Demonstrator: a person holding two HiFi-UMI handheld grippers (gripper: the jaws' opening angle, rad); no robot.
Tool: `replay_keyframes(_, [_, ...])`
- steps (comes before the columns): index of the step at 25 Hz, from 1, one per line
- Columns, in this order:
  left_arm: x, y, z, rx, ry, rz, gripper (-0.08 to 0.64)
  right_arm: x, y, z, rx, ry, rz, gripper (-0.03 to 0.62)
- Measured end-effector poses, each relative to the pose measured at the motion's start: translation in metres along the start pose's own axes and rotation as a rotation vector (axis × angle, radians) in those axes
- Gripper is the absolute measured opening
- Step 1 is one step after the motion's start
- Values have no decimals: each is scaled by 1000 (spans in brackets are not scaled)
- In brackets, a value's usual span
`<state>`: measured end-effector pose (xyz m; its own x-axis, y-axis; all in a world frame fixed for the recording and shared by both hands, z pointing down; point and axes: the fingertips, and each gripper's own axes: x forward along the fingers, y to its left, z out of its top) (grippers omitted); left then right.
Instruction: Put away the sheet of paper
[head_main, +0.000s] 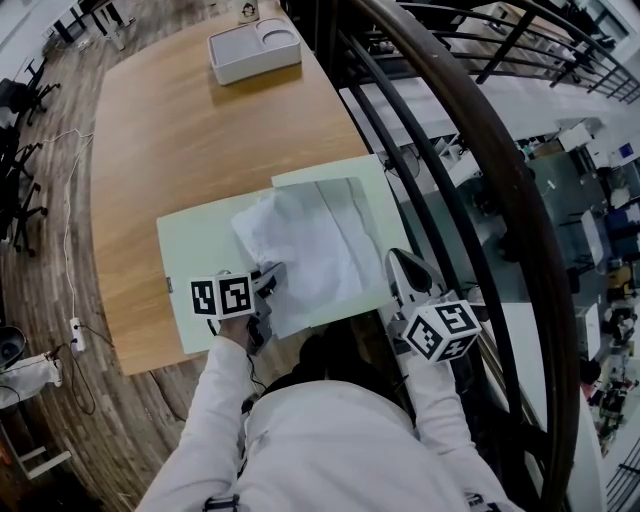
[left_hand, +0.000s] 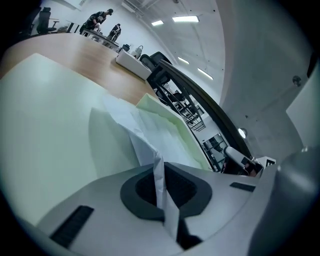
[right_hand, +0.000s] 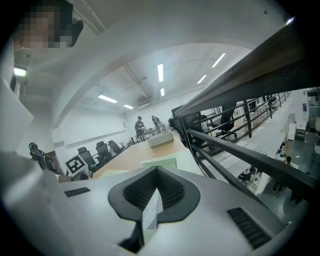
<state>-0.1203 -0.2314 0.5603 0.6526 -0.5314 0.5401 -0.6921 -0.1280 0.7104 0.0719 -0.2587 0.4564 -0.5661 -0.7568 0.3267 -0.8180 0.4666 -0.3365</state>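
Paper was the whole question at this moment: the sheet of paper (head_main: 305, 245) lay rumpled on top of a pale green folder (head_main: 195, 250) at the near end of the wooden surface (head_main: 180, 130). The left gripper (head_main: 268, 285) had its tongs pressed together on the sheet's near left corner. From those tongs the sheet spread forward and to the right, its long axis running roughly away from the person with a slight lean rightward.

In the left gripper view the white edge stood upright between the dark pads (left_hand: 190, 187), and the sheet (left_hand: 145, 135) billowed out over the green beyond them.

The right gripper (head_main: 398, 262) sat just beside the folder's right margin, near the sheet's right edge. Its tongs were together on a thin pale strip (right_hand: 151, 210); whether that was a corner of the sheet or a flap of the folder, I could not tell.

By my reading the left hand was the nearer and the one in charge. Any slide into the folder would have to follow that long axis. A grey tray (head_main: 255, 50) stood well apart at the far end.
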Motion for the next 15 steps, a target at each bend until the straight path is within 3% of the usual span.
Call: replay_keyframes(15, [19, -1, 5, -62, -21, -9, 17, 3, -4, 2, -1, -1, 10, 26])
